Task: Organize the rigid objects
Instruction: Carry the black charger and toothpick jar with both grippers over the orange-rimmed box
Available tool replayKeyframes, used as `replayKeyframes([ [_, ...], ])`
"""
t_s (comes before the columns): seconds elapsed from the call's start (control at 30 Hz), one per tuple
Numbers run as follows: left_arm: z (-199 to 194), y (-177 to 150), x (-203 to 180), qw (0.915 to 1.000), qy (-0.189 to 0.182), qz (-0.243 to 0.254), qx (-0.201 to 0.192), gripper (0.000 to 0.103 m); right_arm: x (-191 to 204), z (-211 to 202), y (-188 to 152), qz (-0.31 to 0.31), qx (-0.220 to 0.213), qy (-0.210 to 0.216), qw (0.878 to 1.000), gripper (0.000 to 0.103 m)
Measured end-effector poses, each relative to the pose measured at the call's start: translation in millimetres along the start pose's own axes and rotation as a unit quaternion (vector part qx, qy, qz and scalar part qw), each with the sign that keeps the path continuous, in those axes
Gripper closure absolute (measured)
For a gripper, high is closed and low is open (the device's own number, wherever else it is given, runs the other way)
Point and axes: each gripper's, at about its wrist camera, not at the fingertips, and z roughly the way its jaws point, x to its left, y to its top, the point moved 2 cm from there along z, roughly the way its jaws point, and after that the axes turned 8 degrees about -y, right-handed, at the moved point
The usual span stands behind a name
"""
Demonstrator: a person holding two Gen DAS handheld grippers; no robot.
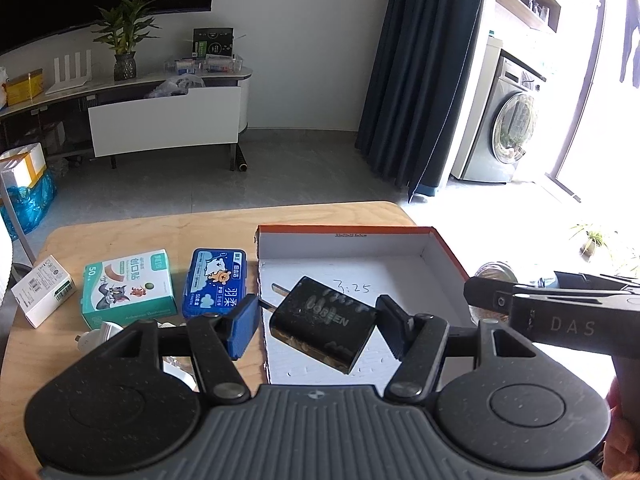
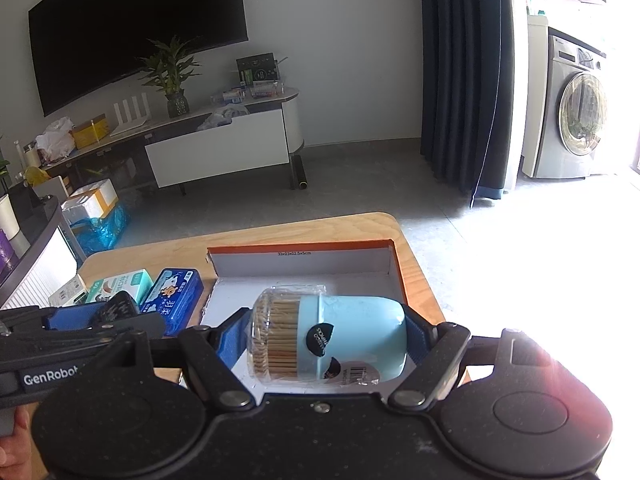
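Observation:
My left gripper [image 1: 320,314] is shut on a black charger [image 1: 324,322], which hangs tilted over the near left part of an open white box with an orange rim [image 1: 344,230]. The charger's prongs point at the left blue pad [image 1: 240,320]. Over the same box [image 2: 300,260], my right gripper [image 2: 326,328] is shut on a light blue toothpick jar [image 2: 352,332]. The jar lies sideways, its clear lid toward the left pad. The right gripper [image 1: 520,300] also shows at the right edge of the left wrist view.
On the wooden table [image 1: 160,232], left of the box, lie a blue tin [image 1: 216,280], a green plaster box [image 1: 128,288] and a small white box [image 1: 42,290]. A white plug [image 1: 102,332] sits under my left finger. Beyond the table's far edge is grey floor.

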Motion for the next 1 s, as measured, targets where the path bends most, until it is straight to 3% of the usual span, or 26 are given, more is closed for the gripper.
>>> replayKeyframes([
  [1.0,32,4,-7,0.9996,-0.018,0.007,0.020,0.039,1,34,12,-0.007,0.020,-0.011,1.000,0.011],
])
